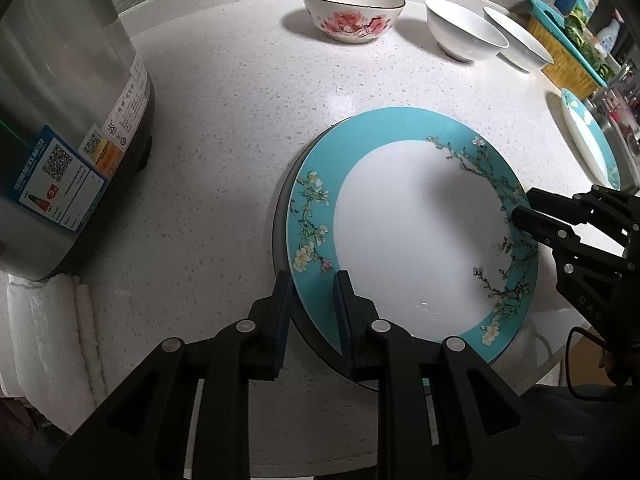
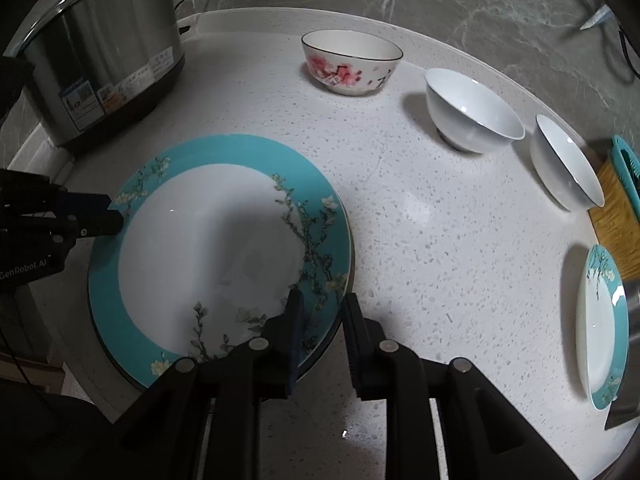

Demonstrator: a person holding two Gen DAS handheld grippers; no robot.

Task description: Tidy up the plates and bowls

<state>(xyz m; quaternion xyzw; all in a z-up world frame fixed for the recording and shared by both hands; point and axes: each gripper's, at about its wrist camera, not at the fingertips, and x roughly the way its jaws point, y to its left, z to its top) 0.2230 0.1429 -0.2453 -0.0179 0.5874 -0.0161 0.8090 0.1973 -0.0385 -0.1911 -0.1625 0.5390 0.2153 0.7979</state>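
both grippers straddle opposite rims of the teal plate (image 1: 416, 232) stacked on another, left gripper (image 1: 312, 312) narrowly clamped, right gripper (image 2: 322, 320) slightly parted; uneven release could skew the stack.

a second plate (image 2: 345, 216) shows only as an edge under the top one, and the steel cooker (image 1: 60, 120) is cut off at the frame's left.

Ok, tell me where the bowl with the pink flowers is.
The pink-flowered bowl stands upright at the back of the counter, between the steel cooker on the left and the nearest white bowl on the right.
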